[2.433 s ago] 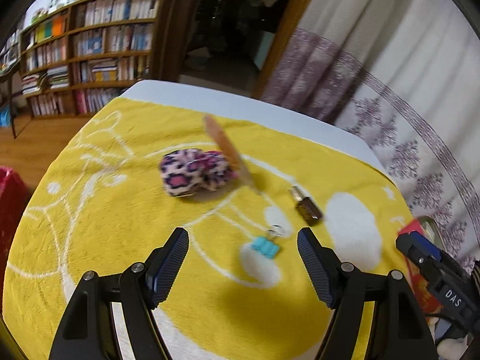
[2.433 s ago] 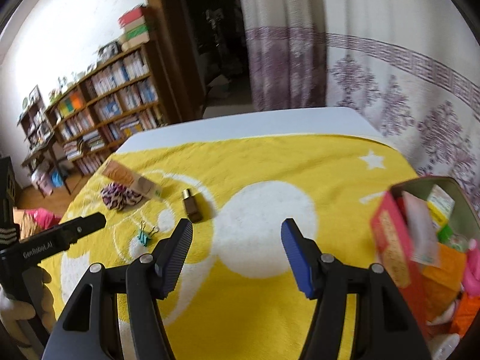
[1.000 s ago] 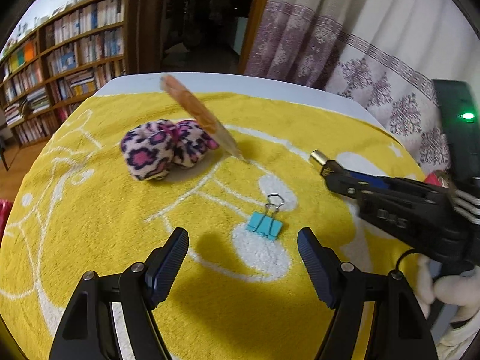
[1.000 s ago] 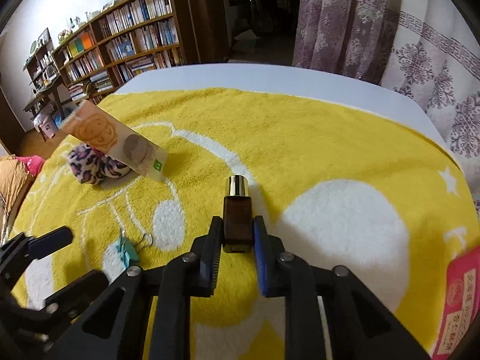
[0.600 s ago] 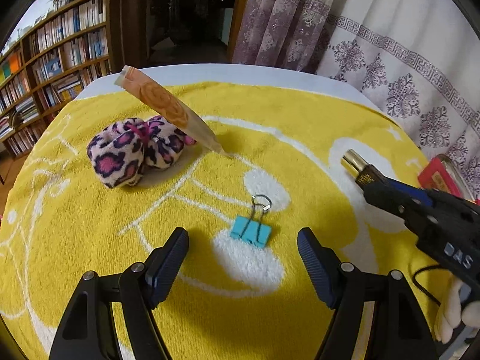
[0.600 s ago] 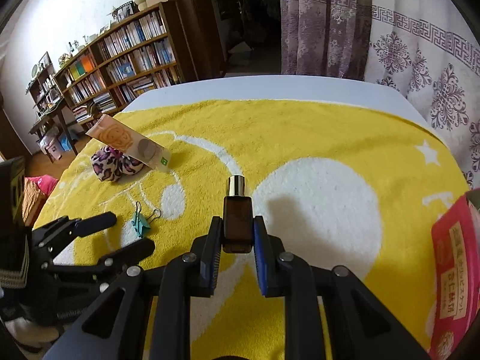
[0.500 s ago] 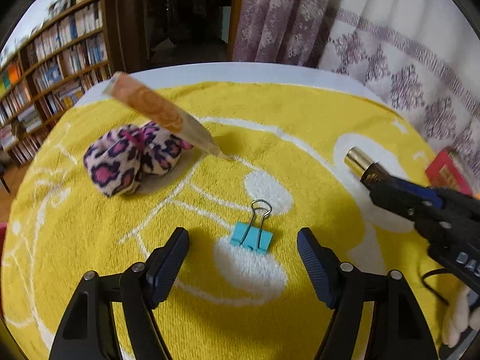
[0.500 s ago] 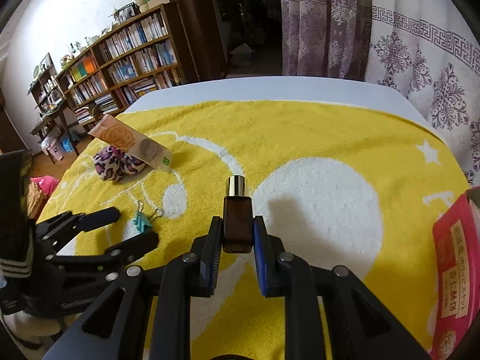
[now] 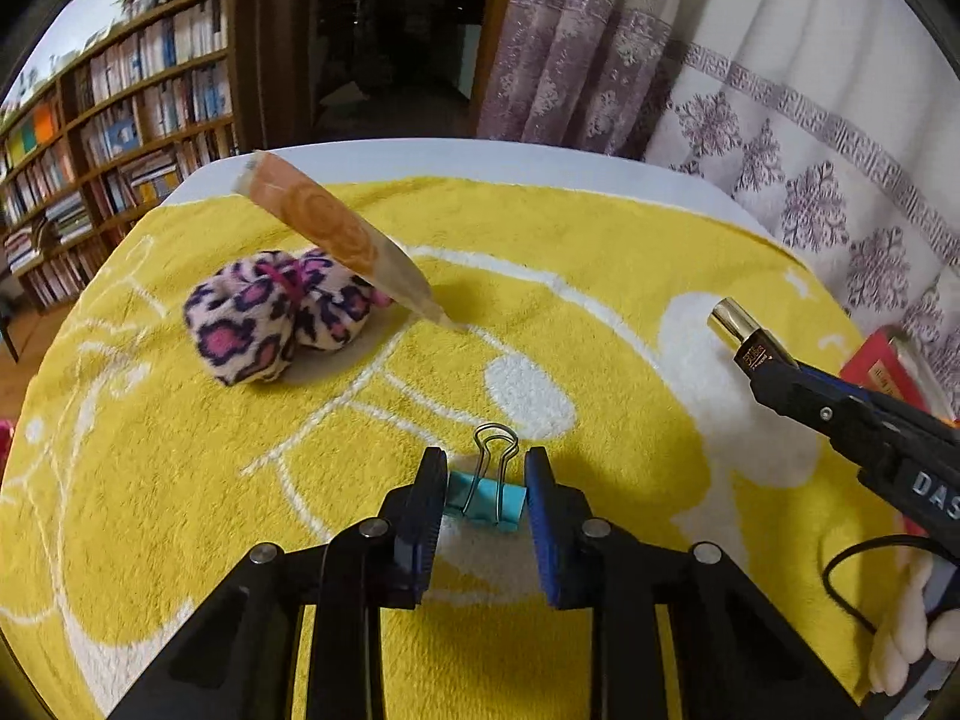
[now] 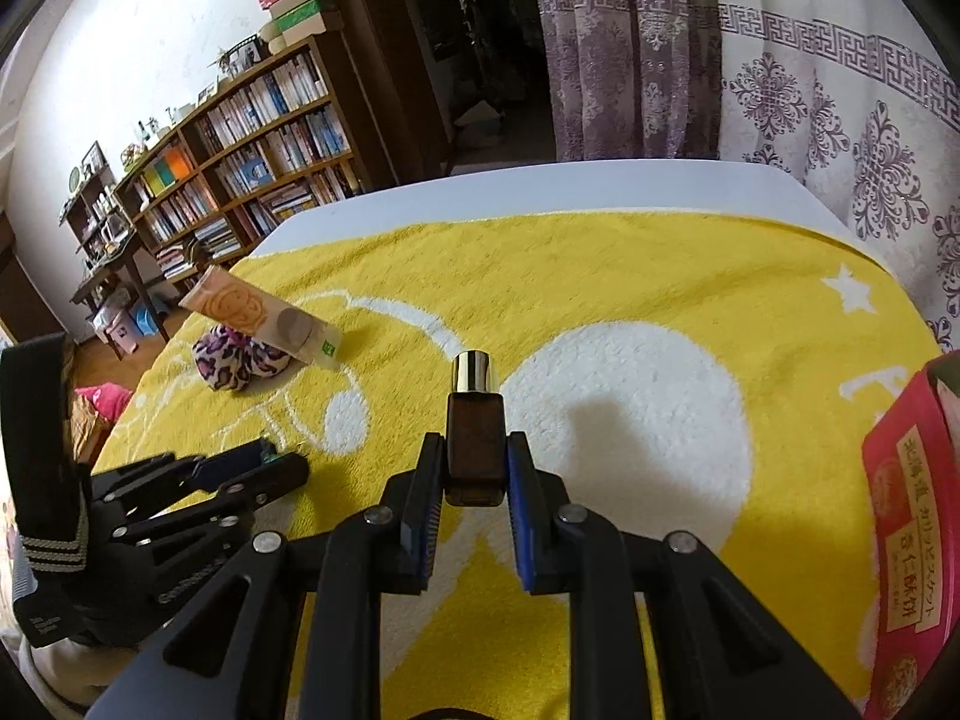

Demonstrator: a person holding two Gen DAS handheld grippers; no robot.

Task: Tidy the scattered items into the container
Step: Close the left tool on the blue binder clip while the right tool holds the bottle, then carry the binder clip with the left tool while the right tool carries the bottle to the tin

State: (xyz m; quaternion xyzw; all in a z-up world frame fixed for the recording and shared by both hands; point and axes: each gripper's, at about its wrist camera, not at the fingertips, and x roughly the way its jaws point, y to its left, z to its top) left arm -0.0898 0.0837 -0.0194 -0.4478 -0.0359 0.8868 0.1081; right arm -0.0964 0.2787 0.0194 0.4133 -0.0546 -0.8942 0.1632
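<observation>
Turquoise binder clip (image 9: 485,497), pink leopard-print scrunchie (image 9: 279,315), brown gold-capped bottle (image 10: 474,438), yellow-and-white towel (image 9: 600,276).

Wooden bookshelves (image 10: 252,138) against white wall (image 10: 120,48); patterned curtains (image 10: 780,78); dark doorway (image 9: 384,36).

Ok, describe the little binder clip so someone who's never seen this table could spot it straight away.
On the yellow towel, nearest the camera, the left gripper is closed on the binder clip. It is a small turquoise block with silver wire handles, unlike the fluffy leopard-print pouch and orange sachet farther back.
</observation>
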